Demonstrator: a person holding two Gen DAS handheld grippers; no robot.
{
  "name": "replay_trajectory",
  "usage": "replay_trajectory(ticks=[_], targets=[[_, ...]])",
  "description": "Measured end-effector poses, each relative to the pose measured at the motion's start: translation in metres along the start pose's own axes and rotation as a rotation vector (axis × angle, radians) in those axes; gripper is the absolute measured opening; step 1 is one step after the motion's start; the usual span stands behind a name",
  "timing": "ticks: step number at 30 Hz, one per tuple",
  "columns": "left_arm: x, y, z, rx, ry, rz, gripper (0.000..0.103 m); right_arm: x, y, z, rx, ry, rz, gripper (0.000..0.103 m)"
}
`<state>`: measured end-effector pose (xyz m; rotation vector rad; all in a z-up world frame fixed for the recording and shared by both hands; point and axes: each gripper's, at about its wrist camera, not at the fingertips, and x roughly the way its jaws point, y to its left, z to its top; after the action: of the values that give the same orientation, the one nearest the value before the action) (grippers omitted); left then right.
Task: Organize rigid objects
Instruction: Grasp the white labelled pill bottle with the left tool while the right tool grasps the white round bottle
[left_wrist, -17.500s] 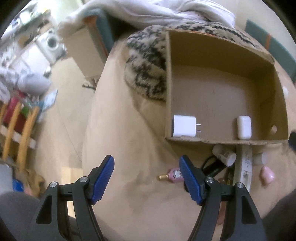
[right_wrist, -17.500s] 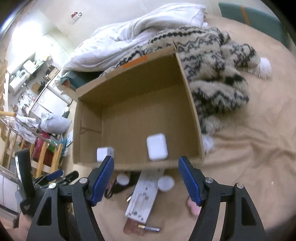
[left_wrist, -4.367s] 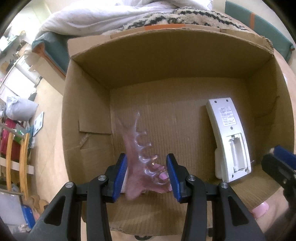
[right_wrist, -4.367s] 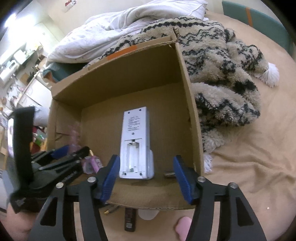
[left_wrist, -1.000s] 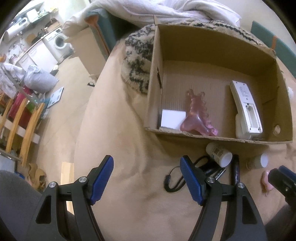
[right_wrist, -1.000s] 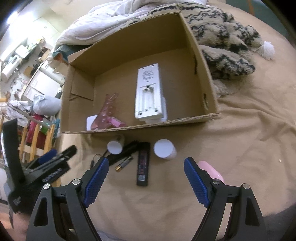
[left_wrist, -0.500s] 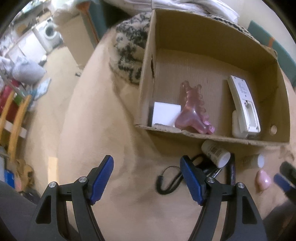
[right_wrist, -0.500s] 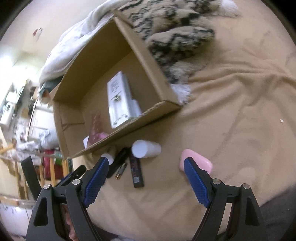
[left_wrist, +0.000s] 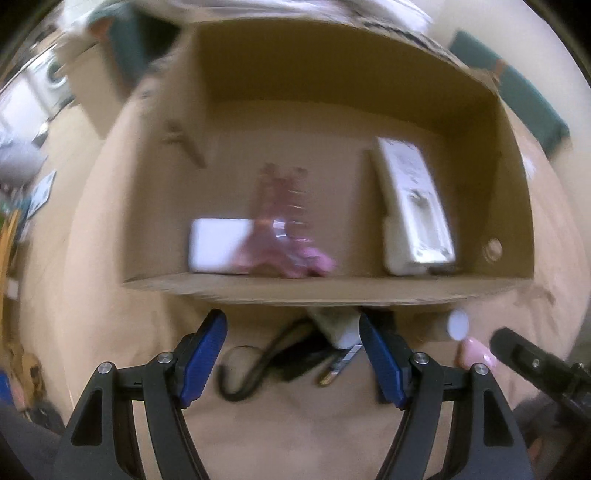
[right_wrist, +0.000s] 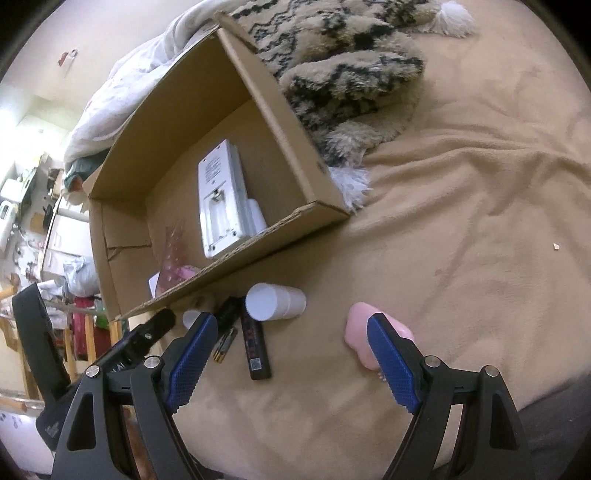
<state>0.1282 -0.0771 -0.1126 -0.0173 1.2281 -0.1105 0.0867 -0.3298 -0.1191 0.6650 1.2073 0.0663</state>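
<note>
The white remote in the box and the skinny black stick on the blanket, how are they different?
The white plastic remote lies inside the cardboard box; the slim black stick lies outside on the tan blanket. The remote is white and wider; the stick is black and narrower. The remote shows an open battery slot; the stick shows a label. Both lie flat.

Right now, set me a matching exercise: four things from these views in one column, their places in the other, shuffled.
Things:
1. white remote
2. pink hair claw
3. white cylinder
4. pink soap-like piece

Places:
A. on the blanket, by the right gripper's right finger
B. in the cardboard box, battery bay exposed
C. on the blanket, just outside the box's near wall
D. in the box, beside a white block

Pairs: 1-B, 2-D, 3-C, 4-A
</note>
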Motion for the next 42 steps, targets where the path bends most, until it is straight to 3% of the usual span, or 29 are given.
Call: replay_trajectory(ticks=[3,7,9,10,11,13,16,20,23,29,33,36,39,42], targets=[[0.014,-0.018,0.000,0.044,0.027,0.042,0.072,0.001,-0.004,0.002,0.019,0.001,0.014,0.088],[0.022,-0.020,0.005,0.034,0.021,0.053,0.056,0.008,0.003,0.008,-0.010,0.008,0.048,0.087],[0.025,-0.017,0.006,0.032,0.027,0.053,0.026,0.018,0.009,0.013,-0.037,0.031,0.035,0.080],[0.027,-0.012,0.007,0.023,0.040,0.044,0.018,0.023,0.013,0.015,-0.051,0.041,0.025,0.075],[0.027,-0.009,0.008,0.014,0.043,0.034,0.017,0.027,0.017,0.016,-0.066,0.048,0.018,0.072],[0.025,-0.001,0.009,-0.005,0.036,0.021,0.003,0.036,0.027,0.017,-0.109,0.064,-0.002,0.071],[0.024,0.014,0.009,-0.042,0.059,0.001,0.003,0.046,0.041,0.014,-0.183,0.071,-0.053,0.071],[0.027,0.029,0.008,-0.073,0.077,-0.020,0.003,0.057,0.056,0.012,-0.258,0.071,-0.113,0.039],[0.034,0.040,0.011,-0.132,0.109,-0.051,0.004,0.056,0.062,0.010,-0.288,0.058,-0.120,0.034],[0.049,0.037,0.035,-0.099,0.132,-0.065,0.008,0.052,0.058,0.009,-0.261,0.055,-0.098,0.031],[0.048,0.034,0.037,-0.085,0.145,-0.091,0.032,0.053,0.057,0.011,-0.254,0.056,-0.093,0.031],[0.050,0.024,0.032,-0.011,0.136,-0.054,0.032,0.055,0.055,0.013,-0.258,0.057,-0.090,0.029],[0.062,0.013,0.022,-0.002,0.174,-0.064,0.032,0.050,0.051,0.013,-0.257,0.053,-0.087,0.029],[0.064,0.006,0.019,0.017,0.160,-0.056,0.027,0.049,0.050,0.012,-0.260,0.049,-0.086,0.029]])
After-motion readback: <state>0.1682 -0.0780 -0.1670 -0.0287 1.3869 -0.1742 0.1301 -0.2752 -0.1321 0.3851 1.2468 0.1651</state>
